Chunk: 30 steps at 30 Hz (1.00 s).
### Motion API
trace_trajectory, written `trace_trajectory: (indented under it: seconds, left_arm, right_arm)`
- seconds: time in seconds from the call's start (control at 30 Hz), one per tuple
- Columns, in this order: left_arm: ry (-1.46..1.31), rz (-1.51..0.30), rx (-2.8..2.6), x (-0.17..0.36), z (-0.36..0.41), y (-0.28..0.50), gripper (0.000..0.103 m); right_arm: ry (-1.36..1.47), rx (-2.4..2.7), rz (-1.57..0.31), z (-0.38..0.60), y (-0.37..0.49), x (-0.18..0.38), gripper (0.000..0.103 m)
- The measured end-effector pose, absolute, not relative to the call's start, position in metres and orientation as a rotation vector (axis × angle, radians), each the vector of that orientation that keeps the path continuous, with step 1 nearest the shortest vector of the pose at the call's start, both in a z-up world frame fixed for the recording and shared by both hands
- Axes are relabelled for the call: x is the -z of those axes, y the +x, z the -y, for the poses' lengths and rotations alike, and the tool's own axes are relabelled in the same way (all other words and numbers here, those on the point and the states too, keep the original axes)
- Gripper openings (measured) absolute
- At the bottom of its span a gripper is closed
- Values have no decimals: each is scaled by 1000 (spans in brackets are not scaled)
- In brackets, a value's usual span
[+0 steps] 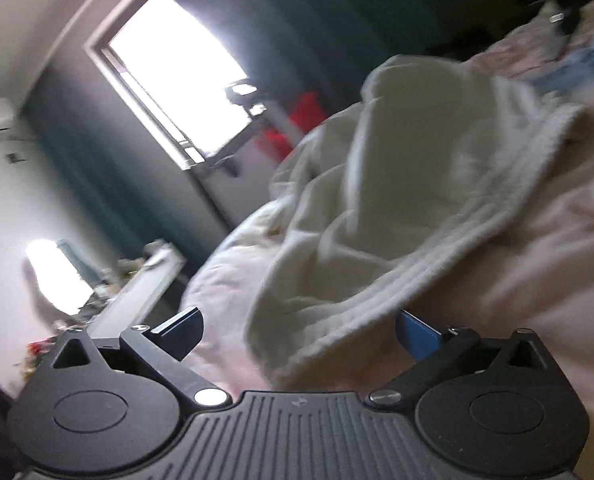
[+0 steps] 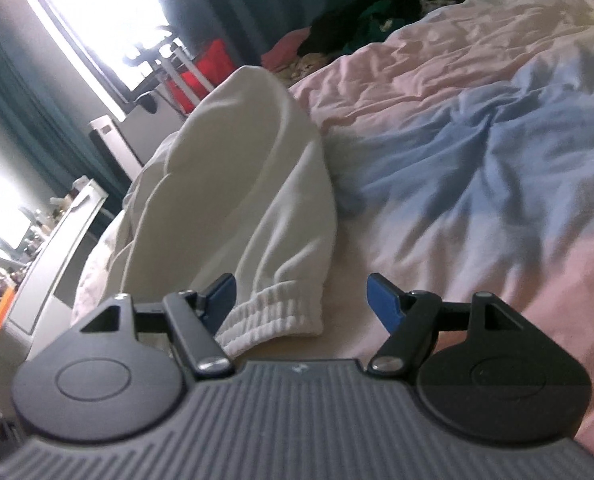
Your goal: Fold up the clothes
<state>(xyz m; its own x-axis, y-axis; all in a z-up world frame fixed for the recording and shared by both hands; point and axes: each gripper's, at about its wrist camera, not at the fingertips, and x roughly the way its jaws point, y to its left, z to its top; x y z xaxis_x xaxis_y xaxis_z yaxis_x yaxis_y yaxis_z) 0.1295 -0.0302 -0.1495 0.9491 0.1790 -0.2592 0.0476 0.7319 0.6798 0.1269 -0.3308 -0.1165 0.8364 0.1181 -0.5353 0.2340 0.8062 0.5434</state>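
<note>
Cream garment loose on the bed, both grippers empty

Cream garment (image 1: 377,208) lies heaped near the bed's (image 1: 557,280) window-side edge in the left wrist view; the left gripper (image 1: 297,330) gapes fully wide over its ribbed hem, pads clear, likely placed to pinch there.
From the right wrist, the right gripper (image 2: 303,304) stands partly open, grasping nothing, its elastic cuff (image 2: 277,314) beside one finger
</note>
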Motion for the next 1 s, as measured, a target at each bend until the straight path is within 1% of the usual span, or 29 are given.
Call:
trace_trajectory:
  seconds: [0.13,0.27,0.4,0.43,0.5,0.7,0.73,0.77,0.87,0.9,0.93,0.97,1.0]
  left_arm:
    - [715,-243,-195,138,21,144,103]
    - [554,-187,-236,108,10,152,103]
    - [492,-157,-229,91,5,150,103]
    - [484,-154,-228,89,4,148,103]
    - [472,-153,-227,85,4,145,103]
    - [405,-140,-237,83,-6,132,103]
    - [385,-150,-241,83,-9,131,103]
    - [366,-161,-245,84,-13,129,103]
    - [319,-223,-269,88,-25,134,103]
    - [309,-250,-280,89,-27,136,103]
    - [308,-291,-289,92,-29,140,103]
    - [319,-351,-294,97,-29,144,103]
    - [331,-402,-304,103,-30,148,102]
  right_arm:
    - [595,-21,-551,315,134,116,76]
    - [498,-168,-503,286,139,115,76]
    - [181,-323,-492,227,136,114,74]
    - [69,-317,-507,212,134,119,74]
    - [-31,-277,-531,198,135,128,74]
    - [79,-2,-514,243,147,133,74]
    - [123,20,-538,253,149,138,74]
    - [169,38,-566,263,151,142,77]
    - [307,95,-646,293,156,156,74]
    - [306,90,-634,295,154,153,73]
    - [300,84,-618,295,152,149,67]
    - [294,77,-603,296,151,146,51]
    - [292,59,-585,295,148,139,40]
